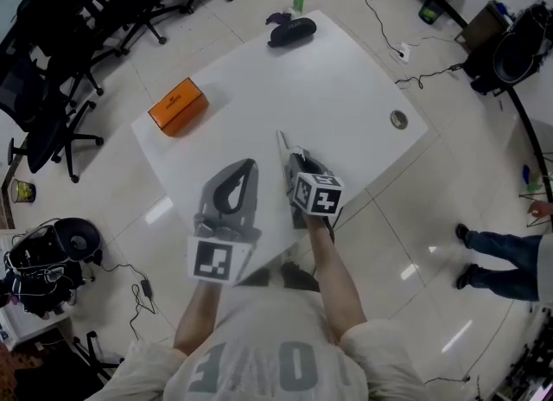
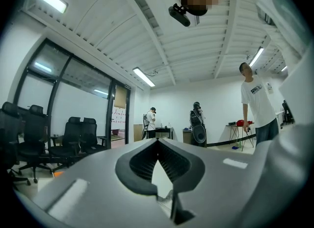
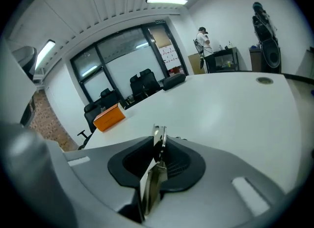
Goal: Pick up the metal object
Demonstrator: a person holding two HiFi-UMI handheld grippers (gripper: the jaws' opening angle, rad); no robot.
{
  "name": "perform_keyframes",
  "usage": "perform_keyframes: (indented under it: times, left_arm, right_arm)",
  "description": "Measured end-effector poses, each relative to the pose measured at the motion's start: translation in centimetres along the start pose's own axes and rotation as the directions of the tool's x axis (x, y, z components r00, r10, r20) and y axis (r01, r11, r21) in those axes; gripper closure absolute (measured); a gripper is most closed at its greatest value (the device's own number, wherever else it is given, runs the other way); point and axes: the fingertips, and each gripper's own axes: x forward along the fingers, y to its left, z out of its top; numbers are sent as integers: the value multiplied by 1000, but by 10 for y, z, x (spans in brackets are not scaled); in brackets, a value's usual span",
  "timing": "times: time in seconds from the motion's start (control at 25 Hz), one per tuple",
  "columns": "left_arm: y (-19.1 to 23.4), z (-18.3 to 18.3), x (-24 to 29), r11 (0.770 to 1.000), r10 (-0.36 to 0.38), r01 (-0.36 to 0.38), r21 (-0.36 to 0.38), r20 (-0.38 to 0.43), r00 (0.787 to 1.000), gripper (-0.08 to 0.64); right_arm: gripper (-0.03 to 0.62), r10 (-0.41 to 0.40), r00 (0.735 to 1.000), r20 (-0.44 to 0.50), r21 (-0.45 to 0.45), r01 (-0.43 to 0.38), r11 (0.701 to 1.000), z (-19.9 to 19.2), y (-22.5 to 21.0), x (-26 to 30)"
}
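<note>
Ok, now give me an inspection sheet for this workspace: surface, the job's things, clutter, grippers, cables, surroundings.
Surface: white table; round grommet near its right corner.
Job's things: thin metal object, clamped in the right gripper.
Clutter: orange box near the left edge; black case at the far corner, with a green bottle by it.
Grippers: right gripper shut on the metal object; left gripper shut, nothing between its jaws.
Cables: nothing seen on the table; a cable lies on the floor beyond the far corner.
Surroundings: office chairs at left; a person's legs at right.
</note>
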Motion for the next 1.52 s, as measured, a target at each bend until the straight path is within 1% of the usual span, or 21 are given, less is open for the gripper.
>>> perform_keyframes:
  times: [0.08, 0.16, 0.32, 0.44, 0.52, 0.64, 0.76, 0.88, 0.92, 0.96, 1.0, 1.12, 1.4, 1.52]
  left_arm:
    - [1, -1, -1, 1000, 4, -4, -3, -3, 1000, 558]
    - [4, -1, -2, 1000, 9, -9, -4, -1, 1000, 558]
    - [5, 3, -4, 1000, 15, -15, -3, 10, 1000, 558]
    - [5, 6, -3, 1000, 20, -20, -8, 24, 1000, 558]
    - [5, 8, -4, 1000, 23, -23, -11, 33, 999, 558]
    - [4, 15, -7, 999, 32, -31, -12, 55, 998, 558]
    - [3, 25, -11, 999, 48, -46, -23, 83, 995, 558]
    - [-4, 31, -19, 999, 49, -47, -23, 94, 994, 558]
    - [-6, 33, -22, 999, 48, -46, -22, 96, 994, 558]
    - [-8, 34, -24, 999, 46, -45, -20, 99, 994, 558]
    - [-10, 35, -26, 999, 45, -44, -19, 101, 994, 558]
    - [-11, 37, -32, 999, 49, -47, -23, 105, 993, 558]
    - [-13, 47, -44, 999, 45, -44, -11, 130, 990, 558]
    - [-13, 50, -48, 1000, 31, -31, -3, 144, 989, 558]
  right_arm:
    - [541, -9, 1000, 15, -53, 10, 999, 3, 5, -2]
    - [545, -11, 1000, 19, -81, 12, 997, 4, 8, -2]
    - [548, -20, 998, 61, -62, 23, 998, 13, 4, -17]
    - [549, -11, 992, 129, -57, 19, 998, 34, 4, -40]
    - [549, 2, 982, 189, -55, 9, 998, 53, 7, -61]
    - [549, 38, 954, 297, -58, -22, 998, 86, 19, -105]
    - [549, 97, 909, 406, -72, -74, 995, 112, 39, -165]
    - [548, 180, 852, 492, -73, -165, 984, 122, 62, -226]
    - [548, 197, 838, 509, -77, -184, 980, 122, 68, -242]
    - [548, 206, 830, 519, -87, -188, 978, 121, 73, -255]
    - [548, 208, 826, 524, -101, -182, 978, 120, 76, -264]
    - [549, 213, 826, 522, -132, -168, 977, 115, 82, -273]
    - [549, 229, 819, 526, -149, -177, 973, 113, 96, -275]
    - [549, 224, 814, 535, -158, -164, 974, 111, 102, -275]
